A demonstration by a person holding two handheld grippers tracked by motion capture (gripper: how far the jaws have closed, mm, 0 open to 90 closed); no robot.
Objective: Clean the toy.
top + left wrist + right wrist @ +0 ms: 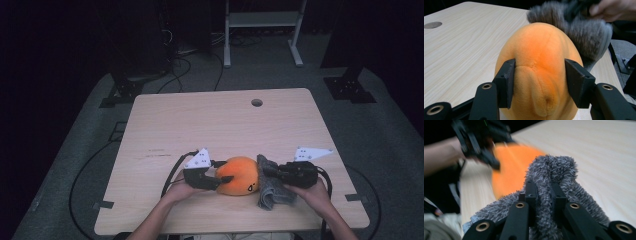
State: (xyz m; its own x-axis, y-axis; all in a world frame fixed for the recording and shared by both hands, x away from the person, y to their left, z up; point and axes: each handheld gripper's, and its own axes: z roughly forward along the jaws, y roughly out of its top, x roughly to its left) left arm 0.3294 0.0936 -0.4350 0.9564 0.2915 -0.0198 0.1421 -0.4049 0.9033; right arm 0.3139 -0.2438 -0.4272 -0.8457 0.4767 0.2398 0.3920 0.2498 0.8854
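Note:
An orange plush toy, rounded with a small dark face mark, rests on the wooden table near its front edge. My left gripper comes in from the left and is shut on the toy's left end; in the left gripper view the jaws press dents into the plush toy. A grey fuzzy cloth lies against the toy's right side. My right gripper is shut on a fold of it, and the grey cloth bunches up between the jaws, with the orange toy beyond.
A round cable hole sits near the table's far edge. A white metal frame and cables stand on the floor behind. Bare tabletop stretches across the far half.

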